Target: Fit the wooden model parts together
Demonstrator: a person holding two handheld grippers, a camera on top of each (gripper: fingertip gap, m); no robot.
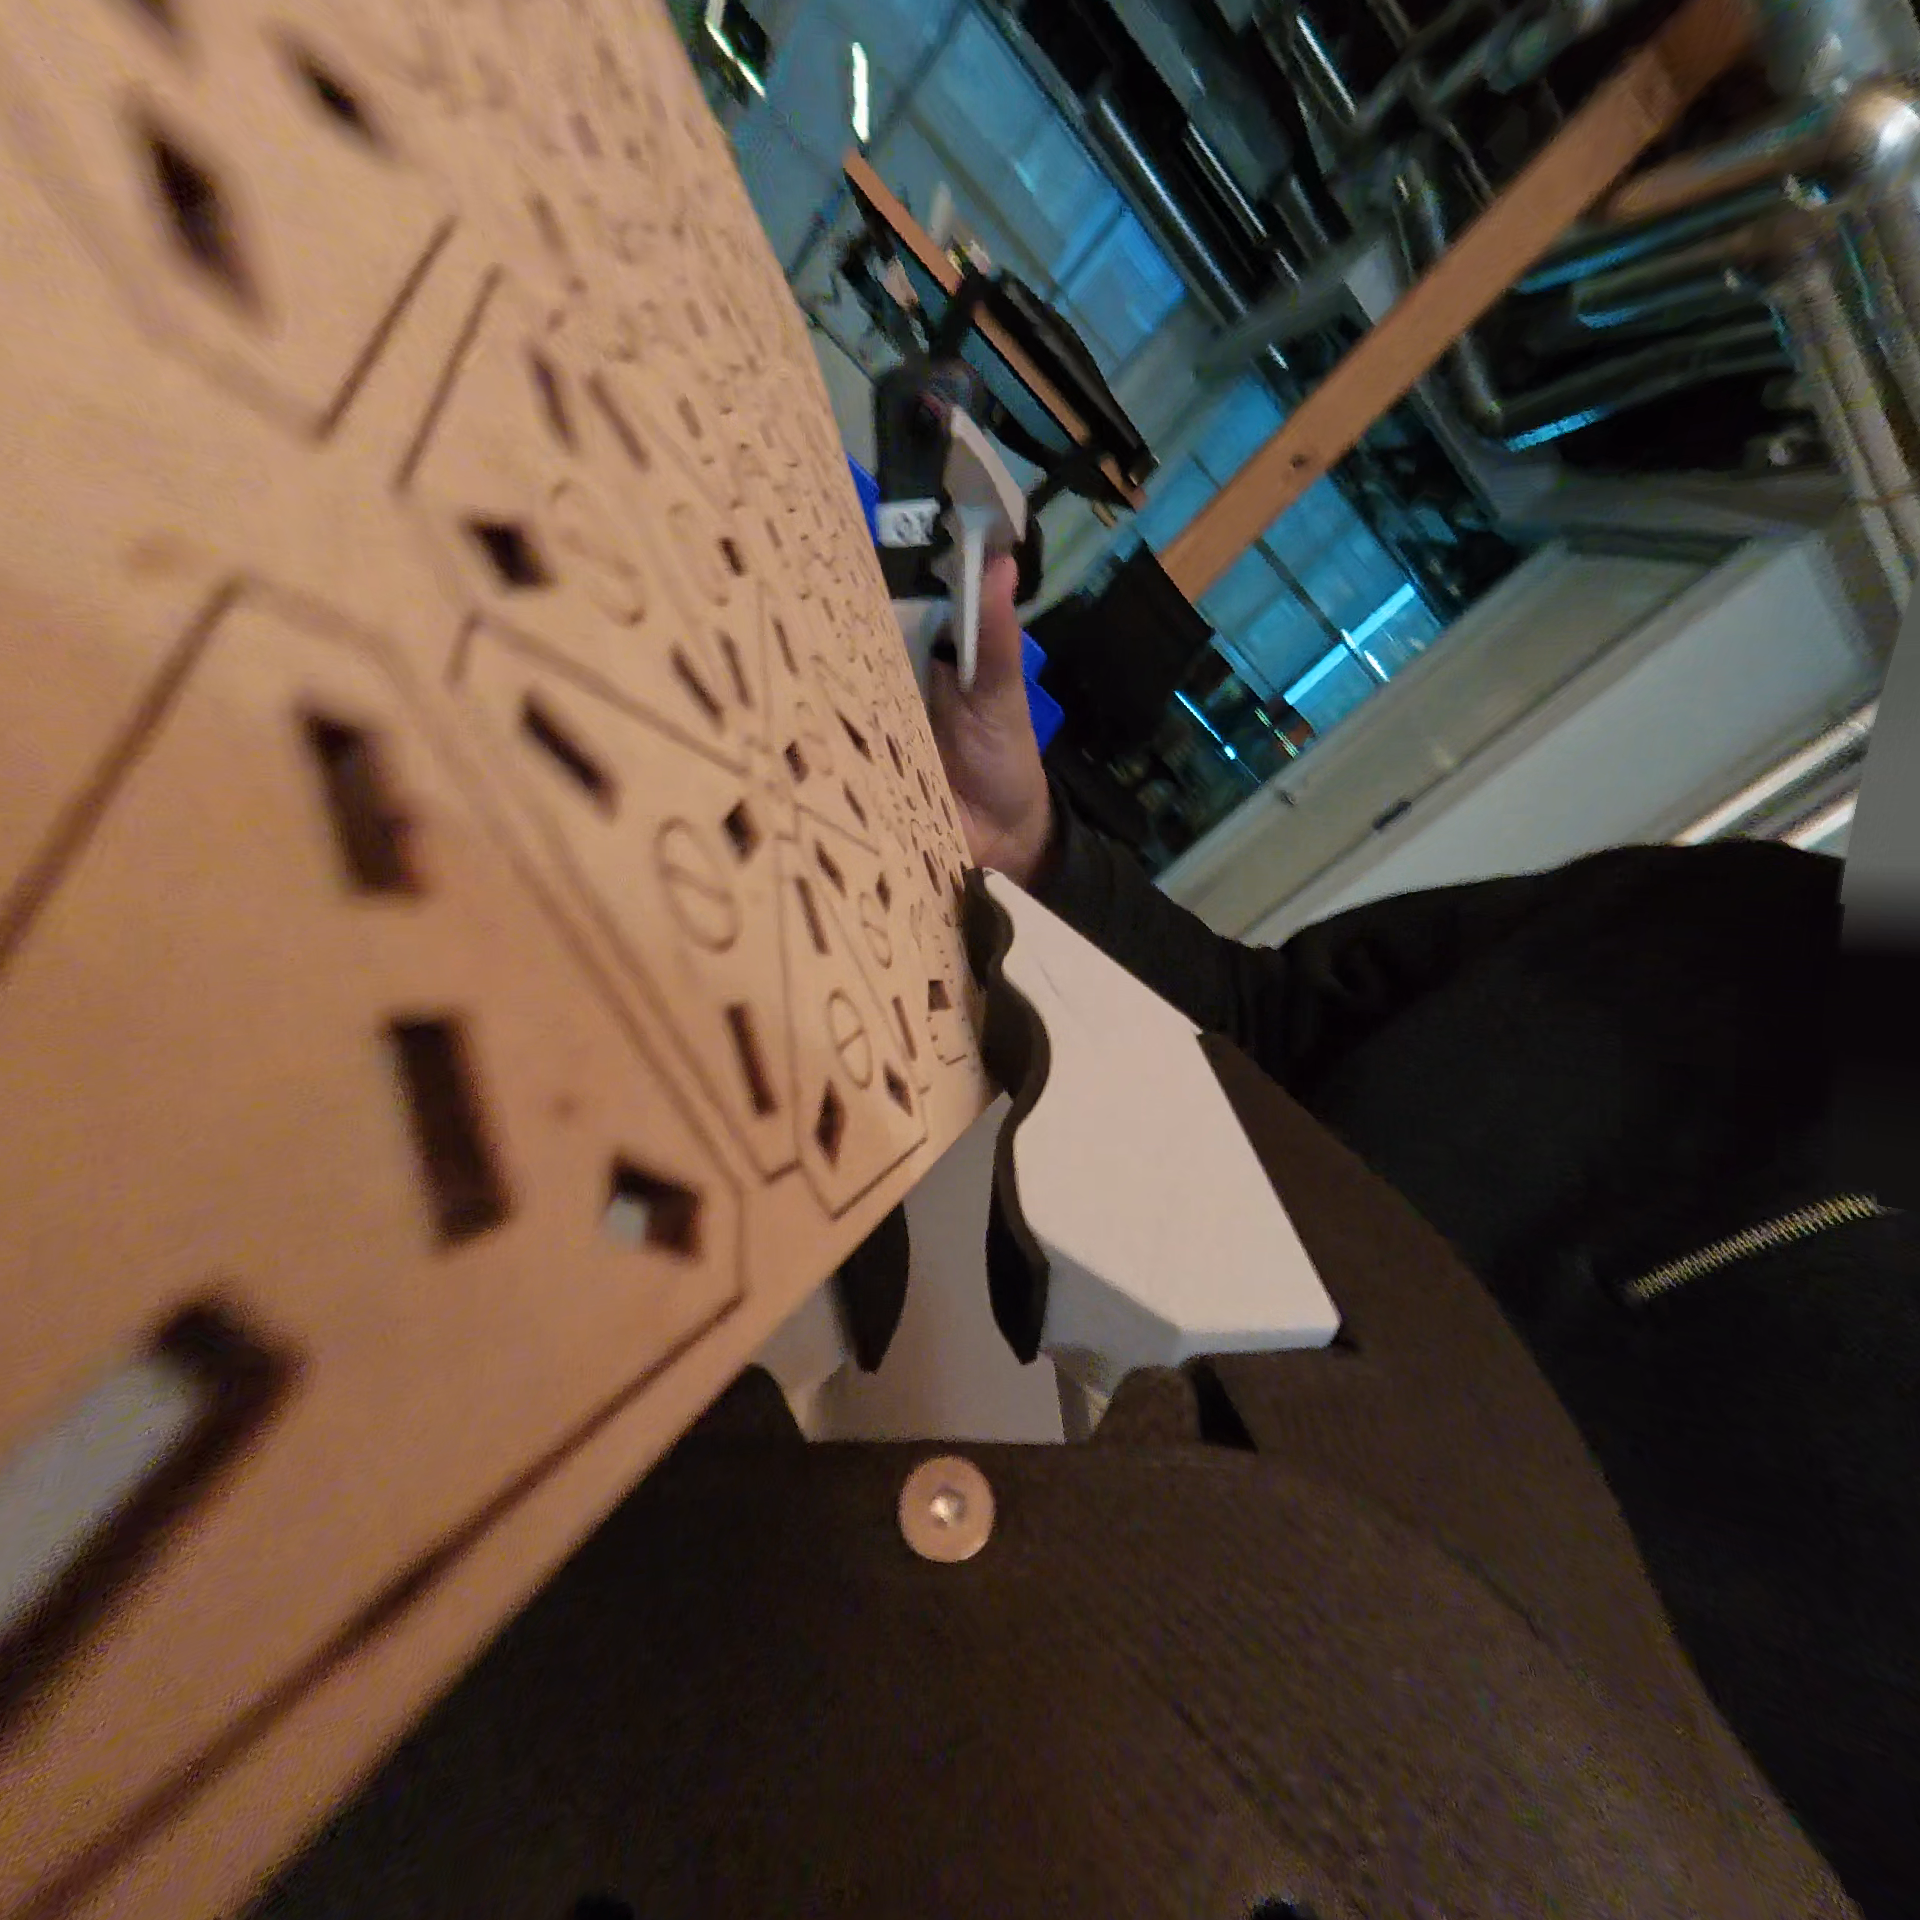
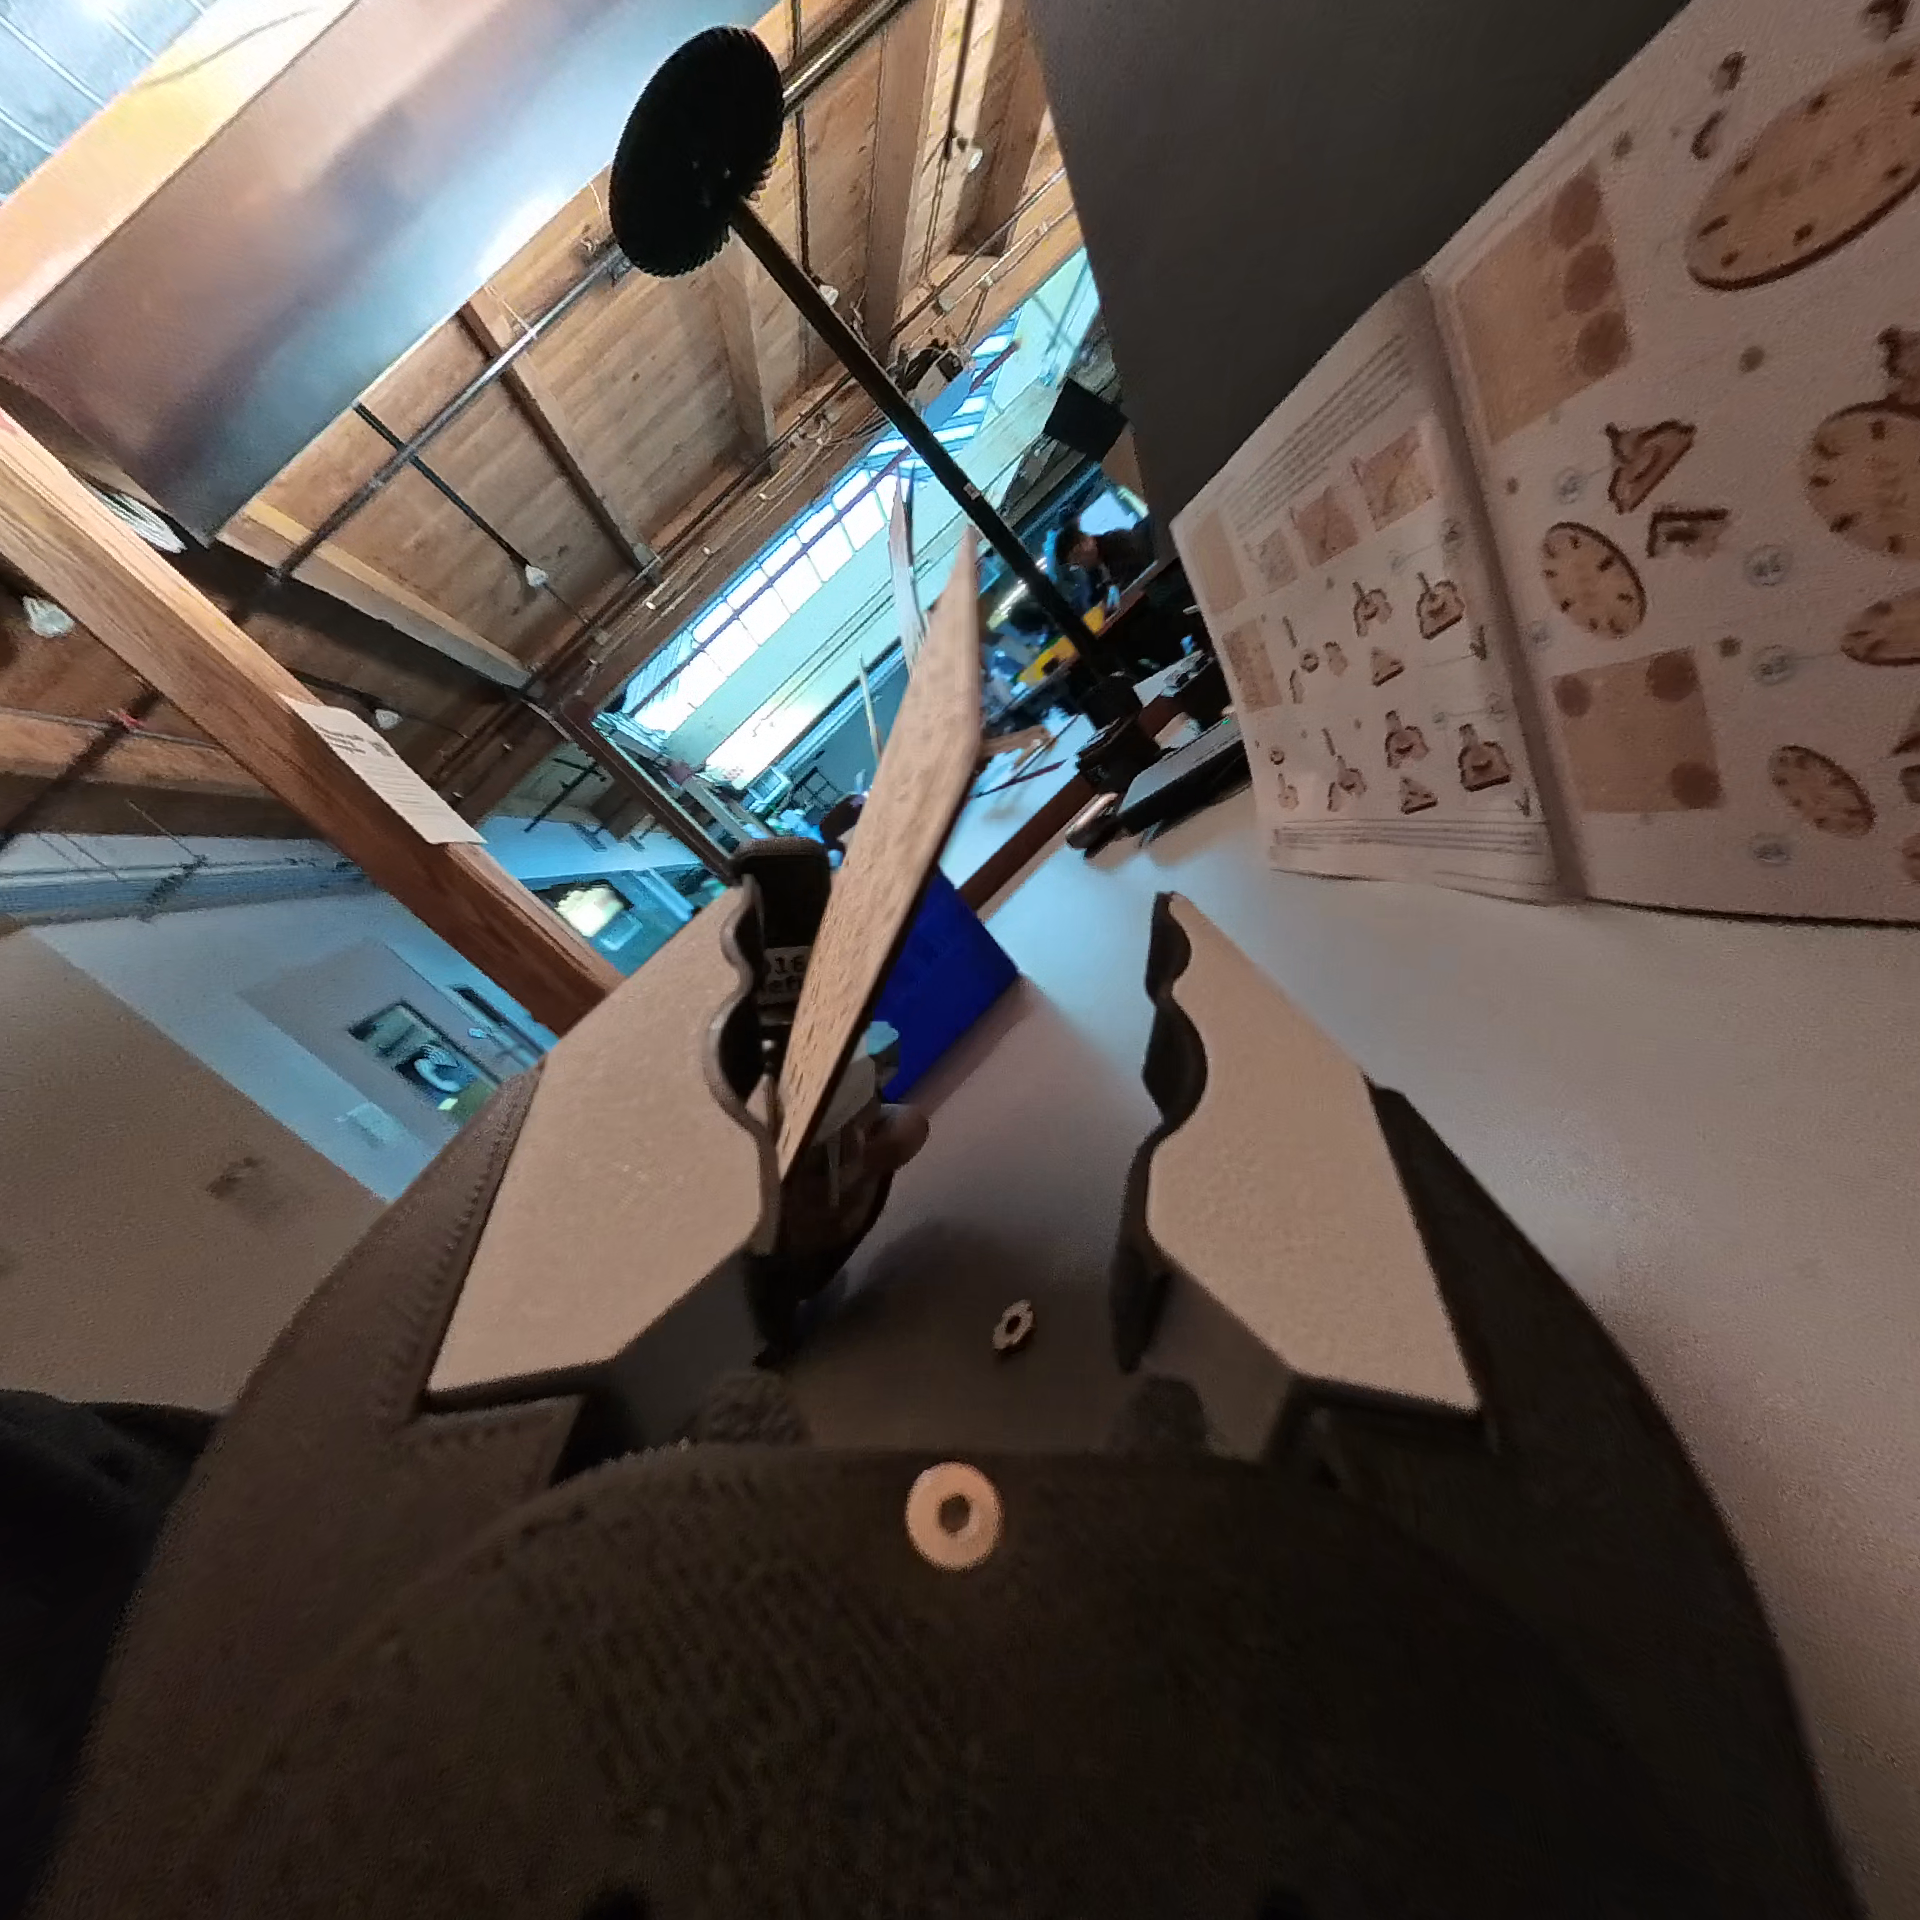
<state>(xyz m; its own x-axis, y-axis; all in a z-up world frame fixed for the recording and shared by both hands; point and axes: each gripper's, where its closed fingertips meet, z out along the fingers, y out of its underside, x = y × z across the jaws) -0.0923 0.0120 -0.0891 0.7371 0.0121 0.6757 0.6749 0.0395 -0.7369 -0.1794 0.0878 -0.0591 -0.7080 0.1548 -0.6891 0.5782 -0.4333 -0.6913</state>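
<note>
A laser-cut plywood sheet (image 1: 416, 727) with many slots and outlined parts fills the left of the left wrist view. My left gripper (image 1: 954, 935) is shut on its lower edge; one white finger (image 1: 1101, 1091) presses on the near face and the other is hidden behind the sheet. In the right wrist view the sheet (image 2: 894, 831) shows edge on, standing between the wide-open fingers of my right gripper (image 2: 956, 914), close to the left finger (image 2: 665, 1122). The right finger (image 2: 1268, 1143) is well apart from it. The left gripper (image 2: 784, 904) shows behind the sheet.
An open instruction booklet (image 2: 1558, 623) lies on the white table (image 2: 1455, 1143) at the right. A blue bin (image 2: 945, 987) stands behind the sheet. A small ring-shaped part (image 2: 1011, 1327) lies between my right fingers. A black gear on a rod (image 2: 696, 156) stands beyond. A person's dark sleeve (image 1: 1558, 1039) is close. The gap from one gripper's tips to the other's is roughly 12 centimetres.
</note>
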